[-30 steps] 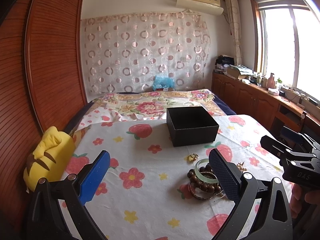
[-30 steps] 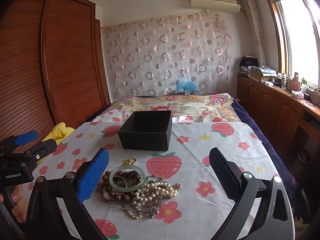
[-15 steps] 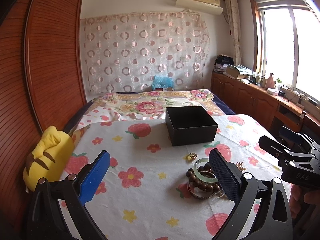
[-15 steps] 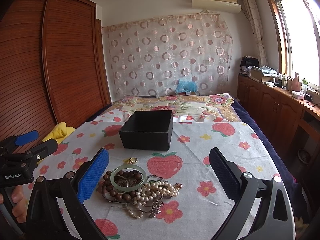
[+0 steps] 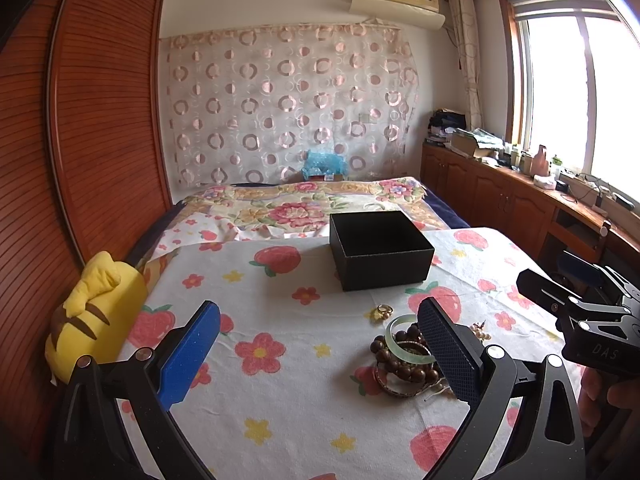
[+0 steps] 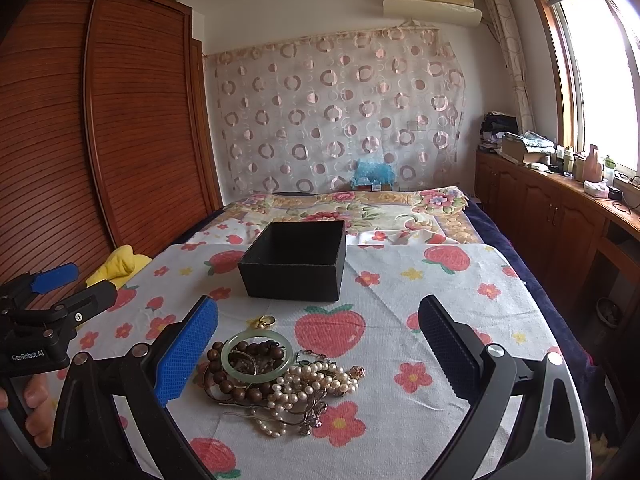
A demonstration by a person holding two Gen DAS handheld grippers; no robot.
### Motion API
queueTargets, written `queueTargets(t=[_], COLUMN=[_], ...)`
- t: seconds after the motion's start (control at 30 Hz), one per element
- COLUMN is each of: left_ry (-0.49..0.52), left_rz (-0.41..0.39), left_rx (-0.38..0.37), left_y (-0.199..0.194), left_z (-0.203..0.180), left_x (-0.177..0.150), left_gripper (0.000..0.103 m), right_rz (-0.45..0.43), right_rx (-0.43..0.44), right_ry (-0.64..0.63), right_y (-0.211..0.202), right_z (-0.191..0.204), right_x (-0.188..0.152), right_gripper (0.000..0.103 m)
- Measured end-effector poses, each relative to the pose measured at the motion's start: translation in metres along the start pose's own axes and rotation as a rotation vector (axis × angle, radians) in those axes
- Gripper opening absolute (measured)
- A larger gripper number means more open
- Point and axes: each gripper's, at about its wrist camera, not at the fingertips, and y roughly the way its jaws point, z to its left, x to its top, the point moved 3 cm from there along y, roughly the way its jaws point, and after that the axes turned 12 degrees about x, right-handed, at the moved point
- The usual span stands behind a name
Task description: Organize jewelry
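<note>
In the left view, the left tool [image 5: 316, 344] is wide open and holds nothing, and the jewelry [image 5: 404, 354] lies in a small heap on the surface [image 5: 280, 400] by its right finger, with the open black box [image 5: 380, 254] just behind. In the right view, the right tool [image 6: 318, 354] is also wide open and empty above the heap. The green bangle [image 6: 258, 354] looks hard, smooth and breakable, so pinch its rim; the pearls [image 6: 312, 380] and brown beads [image 6: 240, 384] look floppy and tangled, and may drag together.
</note>
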Motion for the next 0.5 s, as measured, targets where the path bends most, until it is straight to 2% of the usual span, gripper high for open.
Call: queueTargets(t=[0.5], left_ry=[-0.001], left_rz=[0.0], left_rx=[-0.001], left_y=[-0.0001], left_z=[-0.0002], left_x=[0.0005], left_gripper=[0.095], right_rz=[-0.002], right_rx=[0.001], right_ry=[0.001], right_y=[-0.0004], right_z=[-0.0002], right_x=[0.0002], right_gripper=[0.1])
